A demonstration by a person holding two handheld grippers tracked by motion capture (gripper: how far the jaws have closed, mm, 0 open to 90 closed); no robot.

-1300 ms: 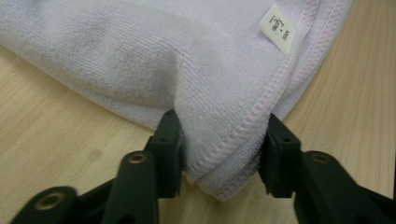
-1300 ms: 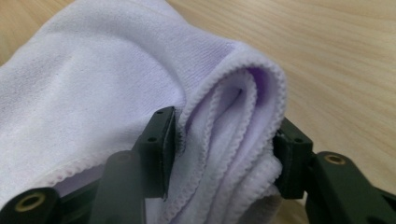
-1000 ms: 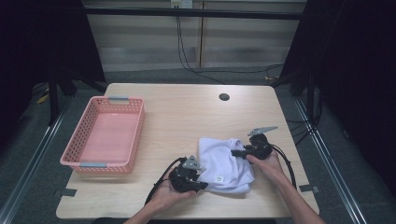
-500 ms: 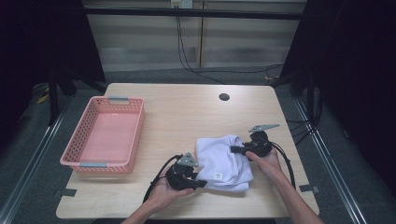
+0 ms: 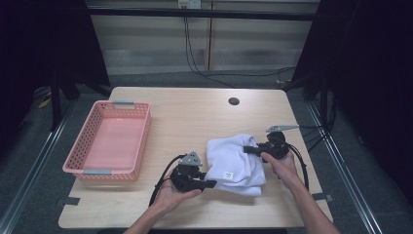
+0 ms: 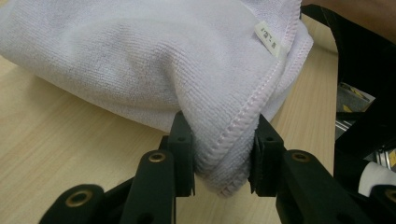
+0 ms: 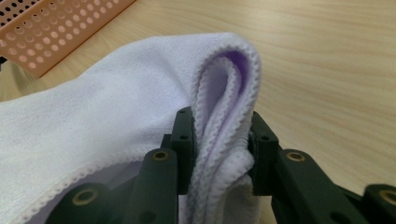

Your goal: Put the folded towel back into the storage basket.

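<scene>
White terry cloth, a folded towel (image 5: pixel 234 163), lies on the wooden bench (image 5: pixel 195 122) between the two tools. The left hand-held gripper (image 5: pixel 207 184) is clamped on the towel's near corner: in the left gripper view its black pads press from both sides on a thick bundle of stitched hem (image 6: pixel 233 140), and the rest of the cloth spreads away ahead of the jaws, with a small white label (image 6: pixel 269 38) sewn on its upper layer towards the far right of the jaws. The left hand (image 5: pixel 175 195) wraps the tool's body from below, and a black cable (image 5: pixel 163 178) loops off behind it.

The right hand-held gripper (image 5: pixel 249 149) is likewise closed on the towel, at the opposite edge. In the right gripper view its pads pinch several folded layers whose scalloped edges (image 7: pixel 224 126) stand upright between the jaws, a pale lilac tint showing inside the fold; its jaws have just been closing on that cloth. The right hand (image 5: pixel 282 165) holds this tool from behind, with a grey three-cornered plate (image 5: pixel 281 128) above it.

Beyond the left hand-held gripper's outer side, well apart from the towel, sits a pink plastic basket (image 5: pixel 87 141) with perforated walls; its corner appears past the cloth in the right gripper view (image 7: pixel 56 28).
</scene>
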